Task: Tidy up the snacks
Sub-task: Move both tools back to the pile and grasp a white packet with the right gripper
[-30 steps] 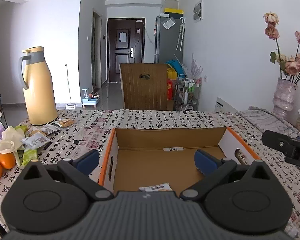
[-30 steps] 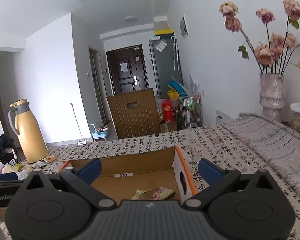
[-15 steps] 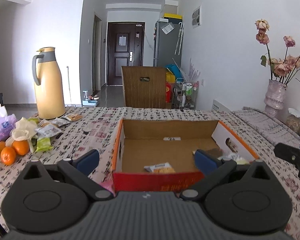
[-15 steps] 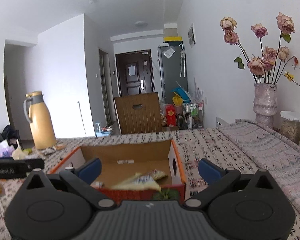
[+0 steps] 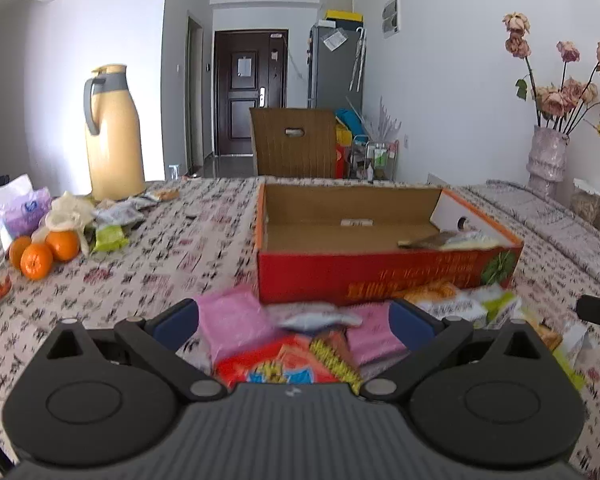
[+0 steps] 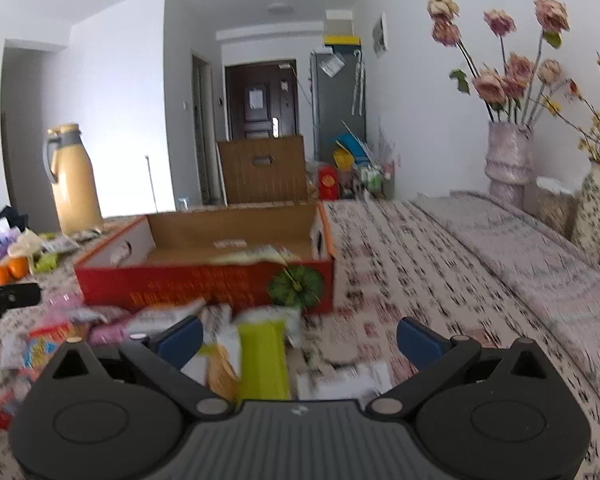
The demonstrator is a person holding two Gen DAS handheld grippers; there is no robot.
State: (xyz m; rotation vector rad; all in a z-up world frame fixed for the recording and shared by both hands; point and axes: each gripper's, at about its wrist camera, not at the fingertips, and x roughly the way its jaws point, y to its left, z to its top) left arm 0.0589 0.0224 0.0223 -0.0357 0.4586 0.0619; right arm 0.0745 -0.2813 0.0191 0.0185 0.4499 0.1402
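Both grippers have pulled back from over the red cardboard box point(image 5: 384, 280), so its printed front wall and the snack pile in front of it now show. Left gripper point(image 5: 294, 322) hangs with its blue fingers spread wide and empty above a pink packet point(image 5: 232, 322) and a red-and-yellow packet point(image 5: 284, 366), just in front of the box. Right gripper point(image 6: 298, 338) is likewise spread and empty above a lime-green packet point(image 6: 262, 356) before the box's right front corner. A few packets point(image 5: 448, 240) already lie inside the box at its right end. Left of the box sit oranges point(image 5: 44, 252) and a yellow thermos jug point(image 5: 114, 136); a vase of dried roses point(image 6: 504, 160) stands to its right.
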